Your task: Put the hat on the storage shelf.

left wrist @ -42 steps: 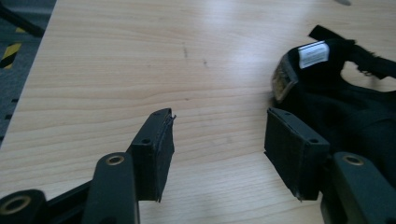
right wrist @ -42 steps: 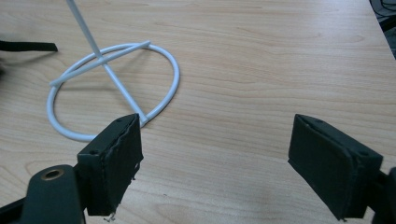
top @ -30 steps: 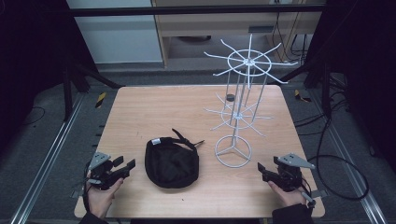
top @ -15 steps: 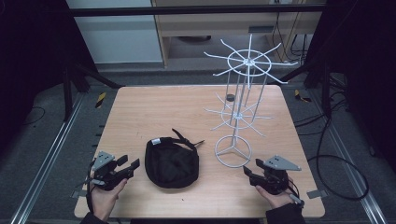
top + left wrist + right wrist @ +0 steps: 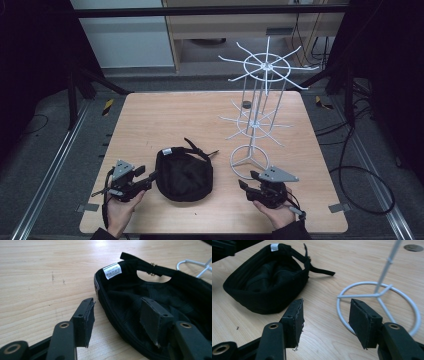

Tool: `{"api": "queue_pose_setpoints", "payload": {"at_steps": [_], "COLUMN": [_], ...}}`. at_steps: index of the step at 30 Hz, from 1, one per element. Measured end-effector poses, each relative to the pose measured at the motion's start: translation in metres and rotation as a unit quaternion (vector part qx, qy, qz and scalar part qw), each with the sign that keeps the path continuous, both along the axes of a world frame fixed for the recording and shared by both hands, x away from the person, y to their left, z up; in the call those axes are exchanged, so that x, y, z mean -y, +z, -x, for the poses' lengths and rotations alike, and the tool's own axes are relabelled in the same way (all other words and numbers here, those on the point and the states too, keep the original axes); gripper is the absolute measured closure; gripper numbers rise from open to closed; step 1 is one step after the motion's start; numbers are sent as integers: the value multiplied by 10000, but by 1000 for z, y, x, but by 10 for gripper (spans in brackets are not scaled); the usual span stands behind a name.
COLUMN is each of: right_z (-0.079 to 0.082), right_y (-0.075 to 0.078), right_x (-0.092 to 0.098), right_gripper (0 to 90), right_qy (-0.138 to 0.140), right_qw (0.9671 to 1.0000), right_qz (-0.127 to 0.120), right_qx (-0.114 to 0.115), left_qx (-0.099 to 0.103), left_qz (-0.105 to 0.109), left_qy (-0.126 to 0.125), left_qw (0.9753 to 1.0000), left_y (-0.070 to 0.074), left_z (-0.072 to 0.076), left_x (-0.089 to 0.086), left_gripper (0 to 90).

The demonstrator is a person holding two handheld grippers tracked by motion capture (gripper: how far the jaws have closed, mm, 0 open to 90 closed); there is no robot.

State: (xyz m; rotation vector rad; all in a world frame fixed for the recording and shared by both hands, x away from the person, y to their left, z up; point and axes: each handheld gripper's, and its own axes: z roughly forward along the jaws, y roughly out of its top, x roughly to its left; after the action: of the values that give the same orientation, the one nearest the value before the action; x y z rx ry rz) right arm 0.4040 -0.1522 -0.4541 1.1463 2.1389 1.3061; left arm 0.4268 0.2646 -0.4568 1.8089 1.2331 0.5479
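An upturned black fabric cap (image 5: pixel 183 175) with a white inner label (image 5: pixel 112 271) and a buckled back strap (image 5: pixel 318 269) is seen lying on the light wooden table (image 5: pixel 165 117). The left gripper (image 5: pixel 149 177) is held with its jaws spread apart: one pad (image 5: pixel 87 320) is placed just outside the cap's rim, the other (image 5: pixel 153 320) over its hollow. The right gripper (image 5: pixel 244 186) is likewise held open, nothing between its pads; the cap lies beyond its left pad (image 5: pixel 295 320), and the white wire display stand (image 5: pixel 255 120) has its ring base (image 5: pixel 378 302) just beyond the right pad.
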Motion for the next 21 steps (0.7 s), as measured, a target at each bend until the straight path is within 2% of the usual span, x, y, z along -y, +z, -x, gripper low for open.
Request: {"api": "queue_pose_setpoints", "payload": {"at_steps": [6, 9, 17, 21], "right_z": [-2, -4, -8, -11], "right_y": [-4, -5, -8, -7], "right_x": [-19, -28, -44, -59], "right_gripper": [455, 451, 453, 454], "right_qy": [178, 309, 472, 560], "right_qw": [9998, 9995, 9988, 9983], "right_qz": [53, 42, 21, -32], "right_qx": [-79, -89, -161, -151], "left_qx": [-90, -151, -257, -347], "left_qz": [-172, -347, -431, -476], "left_qy": [-39, -53, -52, -28], "left_qw": [9998, 9993, 9987, 9983], "left_y": [-6, -10, -16, -19], "left_z": [-6, -10, -19, -24], "left_x": [6, 10, 17, 20], "left_gripper": [465, 472, 518, 578]}}
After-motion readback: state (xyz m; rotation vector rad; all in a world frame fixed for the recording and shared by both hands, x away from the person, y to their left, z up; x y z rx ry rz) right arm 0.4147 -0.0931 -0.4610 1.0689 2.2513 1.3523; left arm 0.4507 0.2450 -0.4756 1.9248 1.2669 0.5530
